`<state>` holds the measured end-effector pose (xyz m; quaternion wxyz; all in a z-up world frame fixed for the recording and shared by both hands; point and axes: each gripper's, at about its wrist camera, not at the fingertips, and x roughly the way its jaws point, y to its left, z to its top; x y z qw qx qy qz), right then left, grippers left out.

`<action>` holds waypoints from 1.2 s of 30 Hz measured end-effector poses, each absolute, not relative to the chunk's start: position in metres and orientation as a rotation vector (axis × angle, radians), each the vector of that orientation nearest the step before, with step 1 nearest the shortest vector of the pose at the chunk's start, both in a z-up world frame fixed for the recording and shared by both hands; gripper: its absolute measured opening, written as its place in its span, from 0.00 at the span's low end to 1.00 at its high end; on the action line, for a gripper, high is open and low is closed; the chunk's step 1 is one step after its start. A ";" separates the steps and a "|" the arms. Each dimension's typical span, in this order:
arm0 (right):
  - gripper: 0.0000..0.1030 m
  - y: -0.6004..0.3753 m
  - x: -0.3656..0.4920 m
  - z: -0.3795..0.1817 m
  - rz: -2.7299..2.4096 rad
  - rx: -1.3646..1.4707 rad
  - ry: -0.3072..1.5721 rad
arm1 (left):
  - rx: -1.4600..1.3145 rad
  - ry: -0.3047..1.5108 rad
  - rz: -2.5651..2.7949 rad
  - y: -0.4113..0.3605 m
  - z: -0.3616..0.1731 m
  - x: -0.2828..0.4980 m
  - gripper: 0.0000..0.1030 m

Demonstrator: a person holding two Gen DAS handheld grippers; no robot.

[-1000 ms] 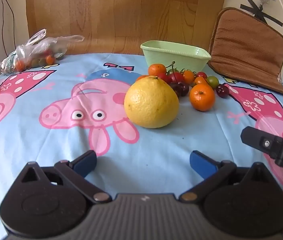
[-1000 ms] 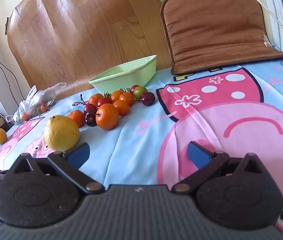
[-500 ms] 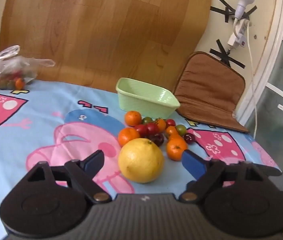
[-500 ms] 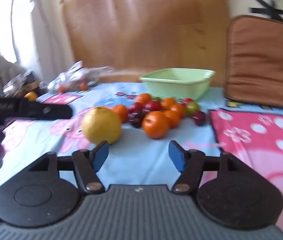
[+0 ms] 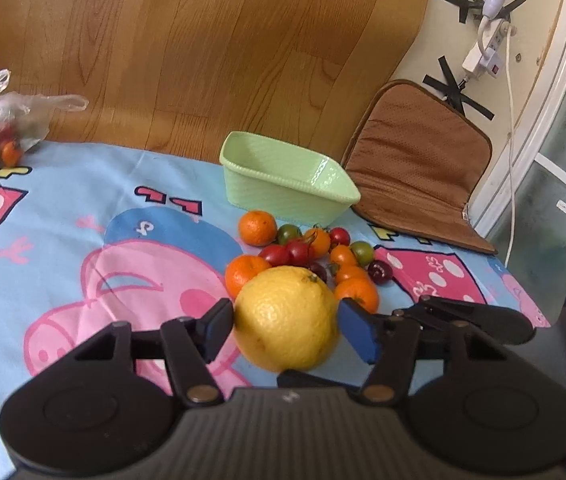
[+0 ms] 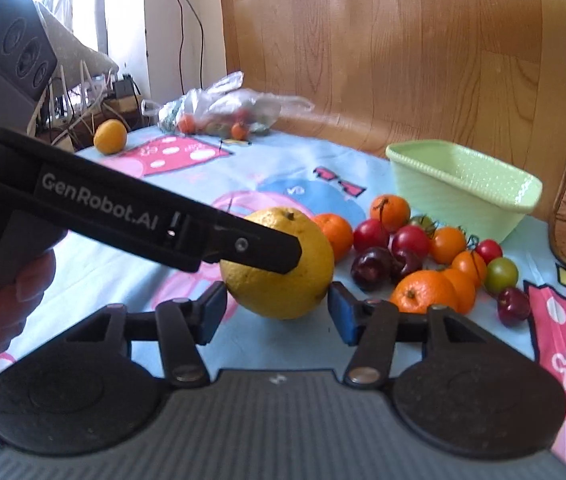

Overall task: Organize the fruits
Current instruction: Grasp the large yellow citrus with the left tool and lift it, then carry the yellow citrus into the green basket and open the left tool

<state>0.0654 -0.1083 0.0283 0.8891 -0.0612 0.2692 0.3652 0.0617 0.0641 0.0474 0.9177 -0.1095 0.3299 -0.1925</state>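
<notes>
Both my tools are closing on the big yellow citrus (image 5: 286, 318) on the worktop (image 5: 83, 200). My left tool (image 5: 283, 330) and right tool (image 6: 277, 307) each bracket it, pads at its sides, whether pressing I cannot tell. Small fruits (image 6: 423, 256) lie just behind it, before the green basket (image 5: 287, 184).

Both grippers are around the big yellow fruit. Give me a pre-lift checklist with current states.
1. Large yellow citrus sits between the left gripper pads: ok; jaws closing.
2. It sits between the right gripper pads: ok; jaws closing.
3. Pads pressing firmly on the fruit: cannot tell.
4. Green basket empty and upright: ok.
5. Small fruit pile apart from the citrus: not ok, one orange sits right against it.
6. Grippers clear of each other: cannot tell.
</notes>
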 end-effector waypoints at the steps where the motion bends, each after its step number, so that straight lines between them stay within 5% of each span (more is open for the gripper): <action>1: 0.56 -0.110 0.065 0.033 0.755 -0.119 0.543 | -0.220 0.662 -0.400 0.063 0.056 0.063 0.55; 10: 0.56 -0.132 0.136 0.069 0.610 -0.019 0.435 | -0.150 0.503 -0.488 0.015 0.111 0.146 0.55; 21: 0.54 -0.149 0.257 0.025 0.447 0.001 0.574 | -0.168 0.611 -0.535 -0.023 0.071 0.251 0.48; 34: 0.52 -0.215 0.217 0.042 0.377 0.139 0.544 | -0.228 0.585 -0.457 0.031 0.068 0.203 0.52; 36: 0.43 -0.232 0.201 0.040 0.373 0.200 0.578 | -0.242 0.582 -0.453 0.042 0.069 0.182 0.52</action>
